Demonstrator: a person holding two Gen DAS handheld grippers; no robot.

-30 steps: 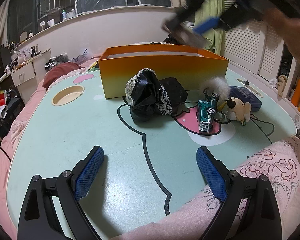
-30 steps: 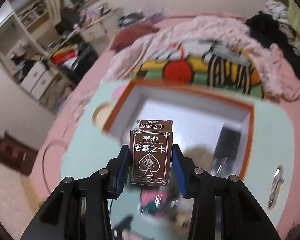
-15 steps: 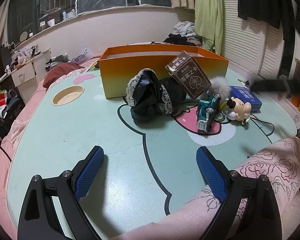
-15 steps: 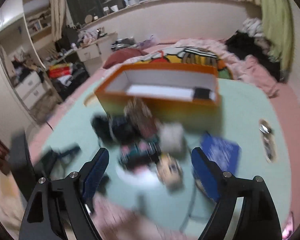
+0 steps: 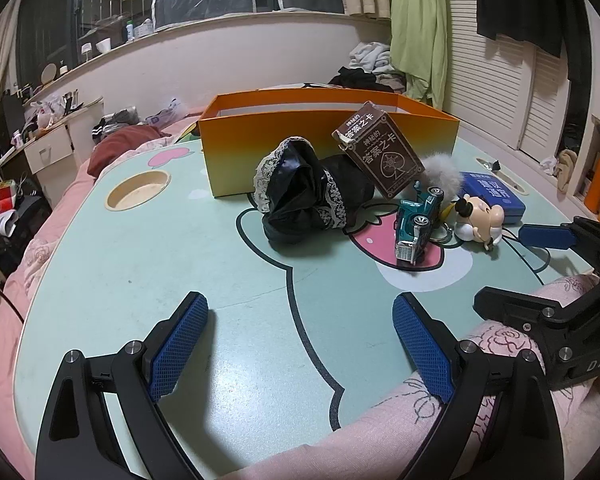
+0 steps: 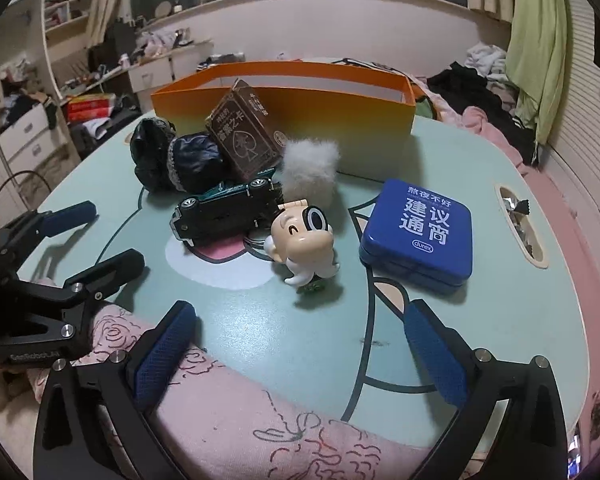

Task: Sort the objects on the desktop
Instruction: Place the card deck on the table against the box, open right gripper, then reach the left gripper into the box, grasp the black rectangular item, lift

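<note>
Against the orange box (image 5: 328, 148), a tilted brown card box (image 5: 380, 156) leans.

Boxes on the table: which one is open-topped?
The orange box at the back, showing its white inside. The brown card box leans against it, tilted; the blue tin lies flat, lid shut.
</note>
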